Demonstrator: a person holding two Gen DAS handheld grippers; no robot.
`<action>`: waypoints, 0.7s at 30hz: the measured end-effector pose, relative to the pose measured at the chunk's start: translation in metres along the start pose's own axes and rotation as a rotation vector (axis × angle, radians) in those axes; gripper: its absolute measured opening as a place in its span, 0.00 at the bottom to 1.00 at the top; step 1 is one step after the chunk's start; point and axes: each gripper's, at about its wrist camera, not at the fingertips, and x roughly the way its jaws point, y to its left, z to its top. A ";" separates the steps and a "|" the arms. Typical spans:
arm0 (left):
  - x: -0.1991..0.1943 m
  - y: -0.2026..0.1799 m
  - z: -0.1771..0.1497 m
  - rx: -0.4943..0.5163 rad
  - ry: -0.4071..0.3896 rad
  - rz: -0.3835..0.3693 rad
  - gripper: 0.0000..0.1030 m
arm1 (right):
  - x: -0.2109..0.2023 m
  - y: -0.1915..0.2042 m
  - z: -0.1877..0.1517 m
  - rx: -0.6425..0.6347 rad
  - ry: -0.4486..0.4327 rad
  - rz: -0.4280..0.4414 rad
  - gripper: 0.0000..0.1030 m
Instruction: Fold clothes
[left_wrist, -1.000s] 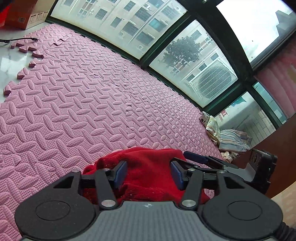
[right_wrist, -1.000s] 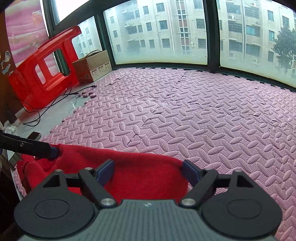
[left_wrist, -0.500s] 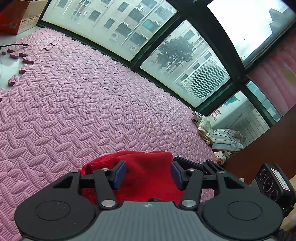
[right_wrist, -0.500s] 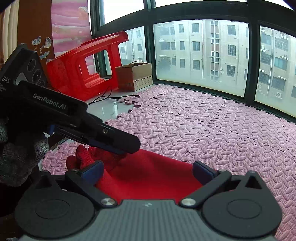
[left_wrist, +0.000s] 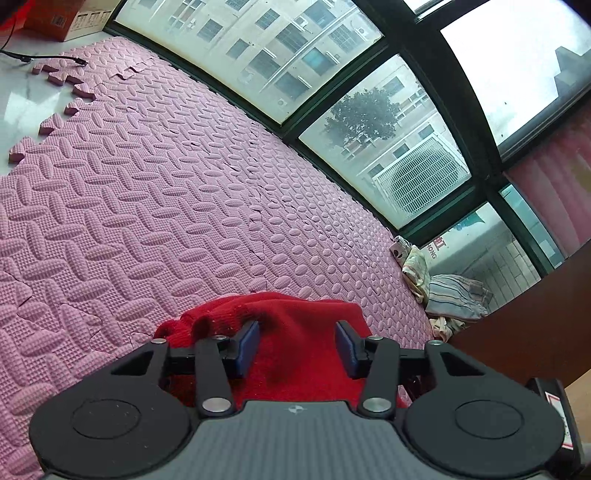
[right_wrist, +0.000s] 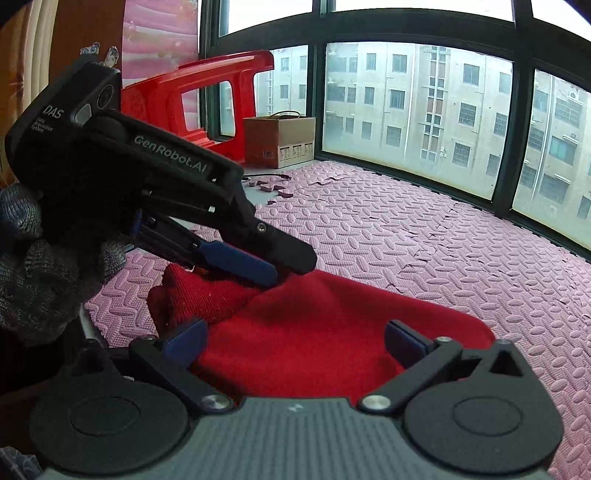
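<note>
Red knit garment (right_wrist: 332, 332) lies bunched on the pink foam mat (right_wrist: 424, 236), nearest of all, directly under both tools. Right gripper (right_wrist: 295, 339) hangs over it with jaws spread wide, having just opened, cloth below them but unpinched. Left gripper (right_wrist: 258, 267) sits at the garment's left end, jaws half apart and lately narrowing around a raised fold; whether they pinch yet I cannot tell. A good fold probably needs that edge caught fully before lifting, the far side smoothed flat. Left tool's body reads "GenRobot.AI" and "DAS". Beyond the garment, a cardboard box (right_wrist: 280, 142) bears unreadable labels.
</note>
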 end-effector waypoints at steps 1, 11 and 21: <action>0.000 0.002 -0.001 -0.009 -0.007 -0.001 0.47 | 0.001 0.002 -0.003 -0.006 -0.008 -0.005 1.00; 0.001 0.017 -0.009 -0.088 -0.058 0.000 0.34 | 0.010 0.000 -0.021 0.037 -0.026 0.014 1.00; 0.001 0.033 -0.016 -0.146 -0.085 -0.006 0.15 | 0.001 -0.003 -0.022 0.080 -0.059 0.018 1.00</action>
